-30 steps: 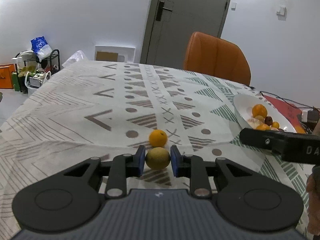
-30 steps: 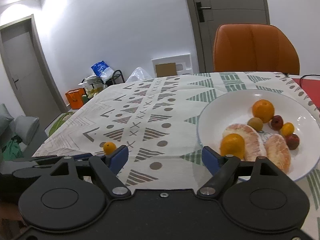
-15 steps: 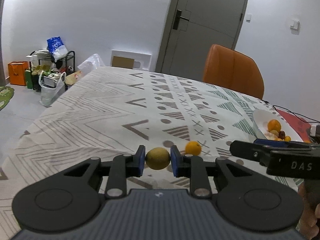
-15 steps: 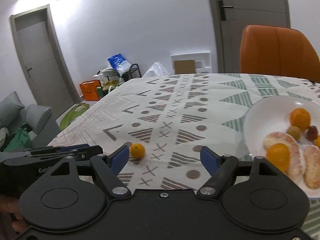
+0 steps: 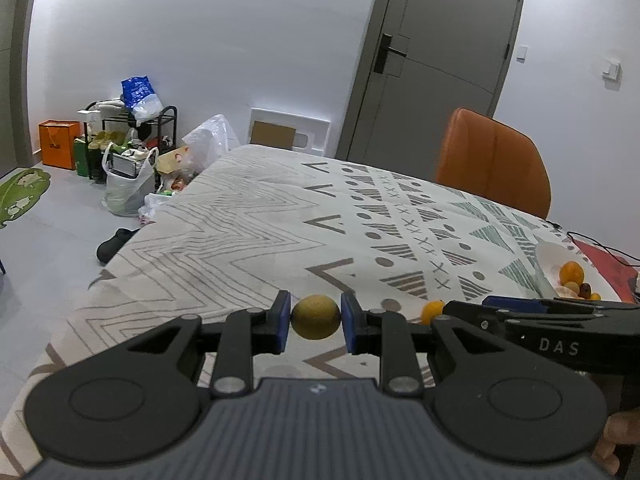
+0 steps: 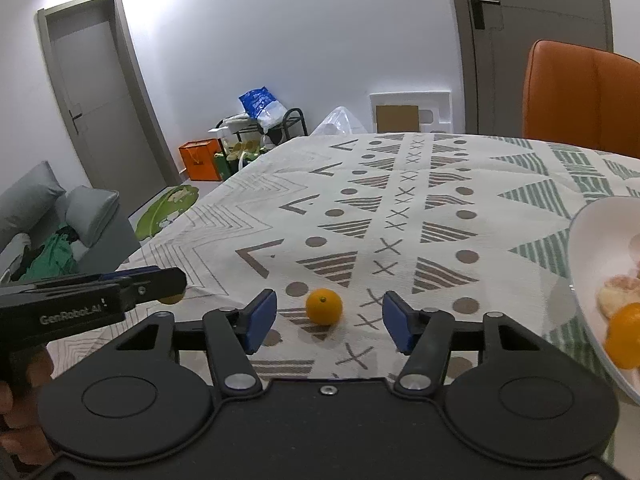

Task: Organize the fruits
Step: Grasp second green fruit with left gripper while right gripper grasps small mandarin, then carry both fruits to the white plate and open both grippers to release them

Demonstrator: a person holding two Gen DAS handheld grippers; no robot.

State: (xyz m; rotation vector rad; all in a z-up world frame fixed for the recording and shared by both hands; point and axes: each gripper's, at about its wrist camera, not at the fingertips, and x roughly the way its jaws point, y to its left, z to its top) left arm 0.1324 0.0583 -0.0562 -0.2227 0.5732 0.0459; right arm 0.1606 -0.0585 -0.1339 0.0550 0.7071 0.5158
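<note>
Since a second ago you have lifted the left gripper (image 5: 316, 322), clamped on the lime (image 5: 315, 316), off the cloth and swung the right gripper (image 6: 329, 316), jaws wide, from the bowl (image 6: 580, 248) to frame the orange (image 6: 324, 306) near the table's front edge. Close off-centre and the round orange could roll out. Your left gripper hangs just beside it and may collide. The chair (image 6: 580, 96) stands beyond the far edge.

Matt cloth tablecloth (image 6: 400, 208), glossy white bowl (image 6: 580, 248)
</note>
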